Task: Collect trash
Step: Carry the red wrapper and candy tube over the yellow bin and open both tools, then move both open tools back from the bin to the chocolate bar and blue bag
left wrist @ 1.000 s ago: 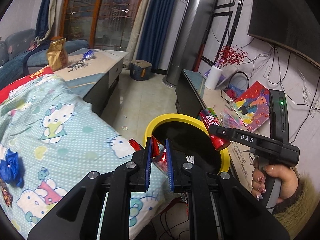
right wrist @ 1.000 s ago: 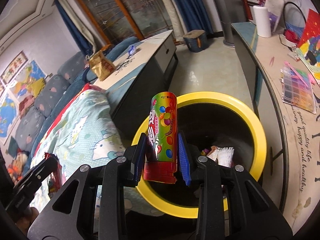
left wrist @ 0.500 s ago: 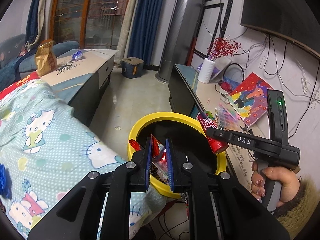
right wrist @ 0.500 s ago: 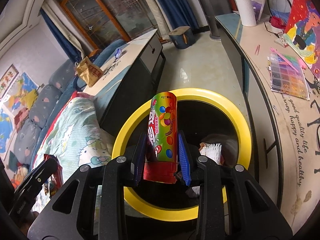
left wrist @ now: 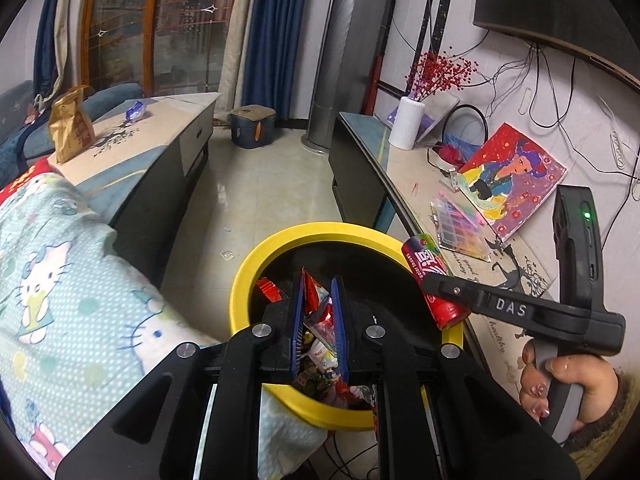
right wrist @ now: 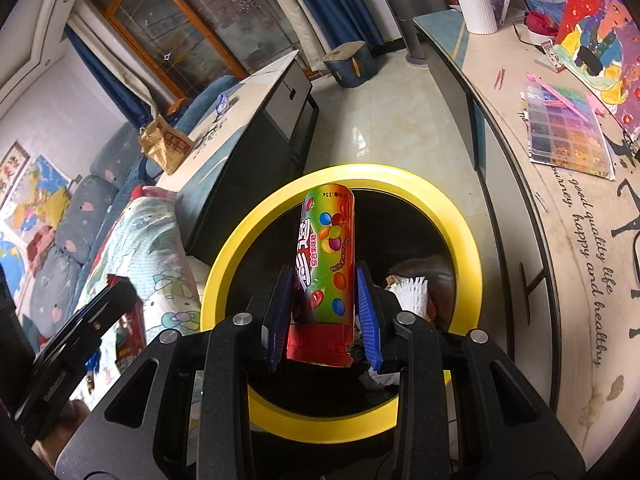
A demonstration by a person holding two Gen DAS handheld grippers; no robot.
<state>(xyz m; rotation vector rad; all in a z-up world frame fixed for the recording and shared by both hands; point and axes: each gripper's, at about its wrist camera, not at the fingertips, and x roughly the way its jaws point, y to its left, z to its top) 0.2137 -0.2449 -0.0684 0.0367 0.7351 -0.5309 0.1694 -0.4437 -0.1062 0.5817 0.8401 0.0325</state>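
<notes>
My left gripper (left wrist: 318, 282) is shut on a crumpled red snack wrapper (left wrist: 314, 300) and hangs over the near left part of a black bin with a yellow rim (left wrist: 246, 280). My right gripper (right wrist: 324, 276) is shut on a colourful candy tube (right wrist: 326, 240) with a red cap, held upright over the bin's opening (right wrist: 224, 264). The left wrist view shows the same tube (left wrist: 430, 276) above the bin's right rim. Wrappers and a white frilled paper (right wrist: 408, 292) lie inside the bin.
A cat-print cloth (left wrist: 60, 280) covers the surface left of the bin. A low table behind it carries a brown paper bag (left wrist: 70, 128) and a blue wrapper (left wrist: 135, 110). To the right, a long console holds a painting (left wrist: 512, 176), a bead box (left wrist: 460, 224) and a white vase (left wrist: 406, 122).
The left gripper has moved right, off the cloth and over the bin, still holding the wrapper. The right gripper has come closer over the bin and sunk a little, still holding the tube.
</notes>
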